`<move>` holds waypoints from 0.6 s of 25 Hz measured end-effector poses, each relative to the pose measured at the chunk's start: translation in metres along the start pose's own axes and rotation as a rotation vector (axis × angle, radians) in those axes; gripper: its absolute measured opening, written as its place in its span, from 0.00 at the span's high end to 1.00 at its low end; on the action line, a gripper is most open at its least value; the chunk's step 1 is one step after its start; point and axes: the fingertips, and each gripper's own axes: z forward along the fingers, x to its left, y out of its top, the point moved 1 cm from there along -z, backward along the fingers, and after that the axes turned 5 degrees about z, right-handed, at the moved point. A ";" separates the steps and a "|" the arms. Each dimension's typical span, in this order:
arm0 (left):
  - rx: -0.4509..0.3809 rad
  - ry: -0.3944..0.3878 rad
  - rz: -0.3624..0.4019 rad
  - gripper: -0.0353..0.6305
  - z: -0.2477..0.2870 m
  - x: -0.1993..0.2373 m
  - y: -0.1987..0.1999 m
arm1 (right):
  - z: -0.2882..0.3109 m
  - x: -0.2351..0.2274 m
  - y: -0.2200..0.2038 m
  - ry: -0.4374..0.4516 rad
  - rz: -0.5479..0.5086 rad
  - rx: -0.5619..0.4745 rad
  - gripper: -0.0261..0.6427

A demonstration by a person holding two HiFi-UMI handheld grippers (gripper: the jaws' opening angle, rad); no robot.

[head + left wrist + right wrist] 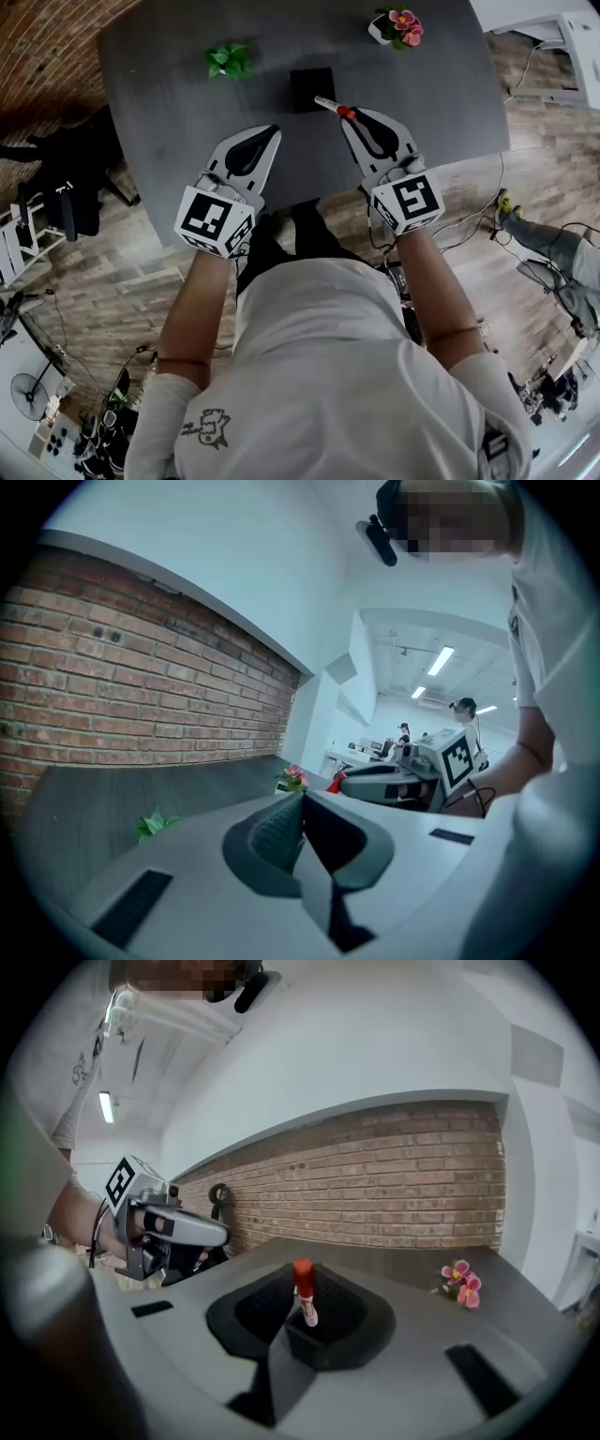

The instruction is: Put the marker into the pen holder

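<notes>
My right tongs (pixel 356 116) grip the marker (pixel 330 104), long axis apparently aimed at the pen holder (pixel 311 89) just beyond; left tongs (pixel 267 141) closed, empty.

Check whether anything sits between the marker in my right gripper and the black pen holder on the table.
Nothing visible does. The marker, clamped in the right gripper, points its free end at the pen holder, close beside it. The green plant and the flower pot stand well off to either side.

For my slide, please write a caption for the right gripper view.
Right gripper, jaws closed on a red-capped marker, brick wall behind.
</notes>
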 end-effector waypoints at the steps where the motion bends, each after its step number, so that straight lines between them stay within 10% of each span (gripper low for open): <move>1: 0.004 0.001 -0.003 0.93 0.003 0.001 -0.002 | 0.005 -0.002 -0.005 0.000 0.008 0.008 0.86; 15: 0.027 0.006 -0.025 0.93 0.022 0.009 -0.019 | 0.033 -0.017 -0.055 -0.027 0.056 0.106 0.86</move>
